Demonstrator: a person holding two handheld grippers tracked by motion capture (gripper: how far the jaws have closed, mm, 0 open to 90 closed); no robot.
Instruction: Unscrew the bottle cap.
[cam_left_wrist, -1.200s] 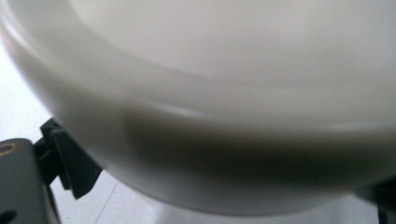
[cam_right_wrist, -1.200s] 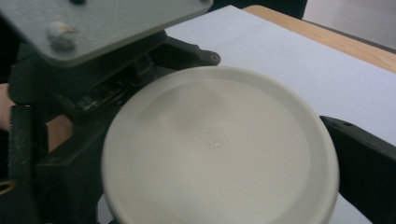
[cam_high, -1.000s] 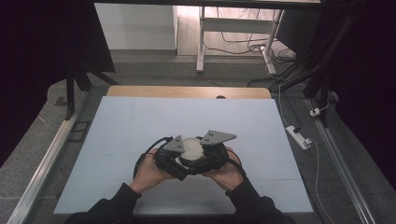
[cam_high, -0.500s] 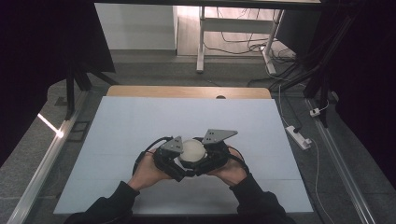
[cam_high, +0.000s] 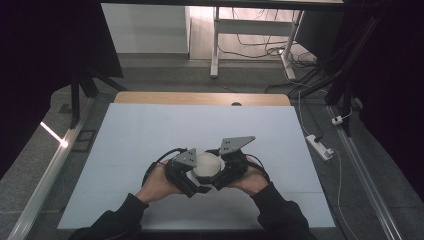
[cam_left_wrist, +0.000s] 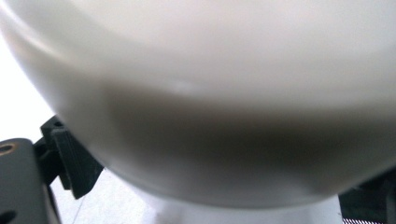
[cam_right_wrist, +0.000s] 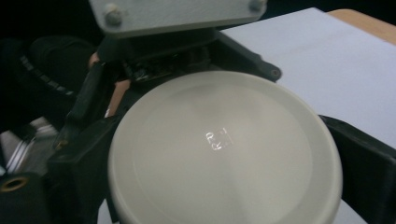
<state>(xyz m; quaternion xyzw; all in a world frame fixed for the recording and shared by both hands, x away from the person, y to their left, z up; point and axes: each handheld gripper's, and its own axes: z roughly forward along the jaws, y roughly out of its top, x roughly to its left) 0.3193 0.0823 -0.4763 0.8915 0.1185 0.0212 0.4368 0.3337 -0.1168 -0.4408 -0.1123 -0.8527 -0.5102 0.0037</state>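
Note:
A round off-white jar (cam_high: 206, 166) sits between both grippers near the table's front middle. My left gripper (cam_high: 196, 179) holds it from the left. In the left gripper view the jar's body (cam_left_wrist: 210, 93) is pressed close to the camera, with a black finger (cam_left_wrist: 70, 161) against its left side. My right gripper (cam_high: 221, 174) comes in from the right. Its view looks down on the flat lid (cam_right_wrist: 224, 149), with black fingers (cam_right_wrist: 369, 161) tight against both sides. The left gripper's body (cam_right_wrist: 154, 51) lies just behind the lid.
The table is covered by a pale sheet (cam_high: 150, 130) with a wooden strip (cam_high: 200, 98) at its far edge. On the floor to the right lies a white power strip (cam_high: 320, 146). Dark curtains hang at both sides.

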